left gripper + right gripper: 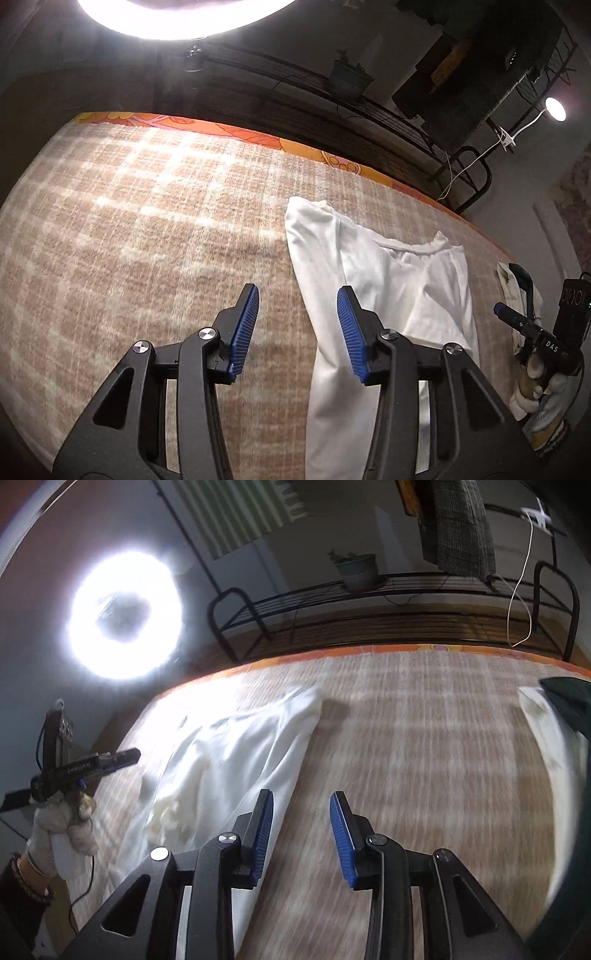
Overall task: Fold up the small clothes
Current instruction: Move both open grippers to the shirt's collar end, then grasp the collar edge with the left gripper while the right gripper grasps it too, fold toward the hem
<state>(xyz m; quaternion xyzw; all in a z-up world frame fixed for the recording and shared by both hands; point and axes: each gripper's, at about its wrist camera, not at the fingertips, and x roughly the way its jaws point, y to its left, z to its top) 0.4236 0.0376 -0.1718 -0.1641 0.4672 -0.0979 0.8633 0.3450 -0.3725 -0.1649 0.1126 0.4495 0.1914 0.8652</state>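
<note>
Both our left tongs [297, 326] and right tongs [301, 830] hang wide open, empty; the shirt [373, 288] lies half-folded mid-bed; a one-layer pinch could undo its fold.

White garment [384, 280] on checked bed cover [147, 229].

white garment [373, 295]: lower end cut off by the bottom edge and partly hidden behind the left gripper's [297, 328] right finger.
ring light [184, 14]: top cut off in the left wrist view; overexposed.
checked cover [424, 757]: motion-blurred in the right wrist view.
dark green cloth [569, 701]: cut off at the right edge; kind cannot be told.
pile at far right [517, 291]: partly hidden behind the right gripper [517, 317].
</note>
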